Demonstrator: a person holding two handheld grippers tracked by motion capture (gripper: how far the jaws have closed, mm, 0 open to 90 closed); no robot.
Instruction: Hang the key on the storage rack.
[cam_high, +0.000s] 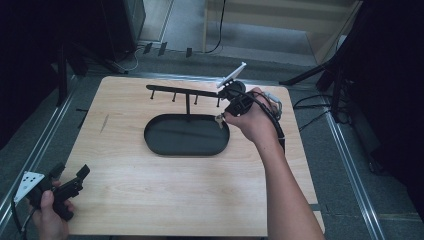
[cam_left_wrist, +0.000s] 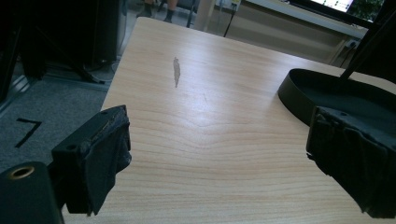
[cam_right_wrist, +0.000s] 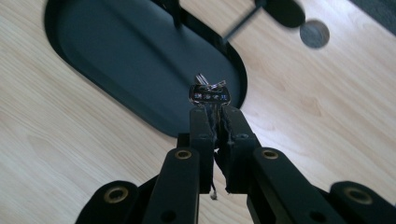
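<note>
A black oval tray (cam_high: 186, 135) with an upright post and a hooked crossbar (cam_high: 185, 92) stands mid-table. My right gripper (cam_high: 220, 119) hovers over the tray's right end, shut on a small bunch of keys (cam_right_wrist: 208, 92) that sticks out past its tips (cam_right_wrist: 215, 108). Below the keys lies the tray floor (cam_right_wrist: 140, 60). My left gripper (cam_high: 75, 179) rests at the table's near left corner, open, with nothing between its fingers (cam_left_wrist: 100, 154). Ahead of it to the right lies the tray's rim (cam_left_wrist: 299, 91).
The wooden table (cam_high: 165, 195) has a dark smudge (cam_left_wrist: 176, 71) left of the tray. A round hole or disc (cam_right_wrist: 314, 33) marks the wood beyond the tray. Black stands (cam_high: 320, 75) and cables (cam_high: 310, 102) sit on the floor around the table.
</note>
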